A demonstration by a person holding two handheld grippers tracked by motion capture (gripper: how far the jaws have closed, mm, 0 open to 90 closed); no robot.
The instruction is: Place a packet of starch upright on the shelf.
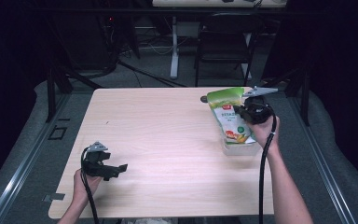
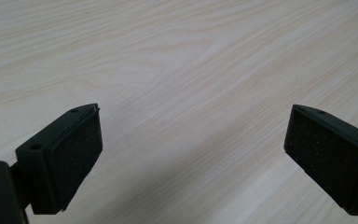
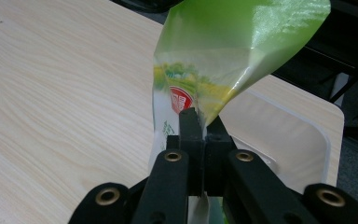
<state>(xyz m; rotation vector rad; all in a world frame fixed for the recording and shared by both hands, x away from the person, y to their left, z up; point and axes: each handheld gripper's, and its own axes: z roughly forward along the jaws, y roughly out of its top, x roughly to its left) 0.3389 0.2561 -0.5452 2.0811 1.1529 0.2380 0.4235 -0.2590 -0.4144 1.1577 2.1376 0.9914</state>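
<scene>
A green and white plastic food bag with a red logo stands upright at the table's right side, over a clear plastic container. My right gripper is shut on the bag's edge. In the right gripper view the two black jaws press together on the bag, which bends over above the right gripper. My left gripper is held just above the table near the front left edge, open, with nothing between its pads. The left gripper faces bare wood.
The light wooden table has a small dark object near its far edge beside the bag. The clear container lies behind the bag in the right gripper view. A black chair and a desk leg stand beyond the table.
</scene>
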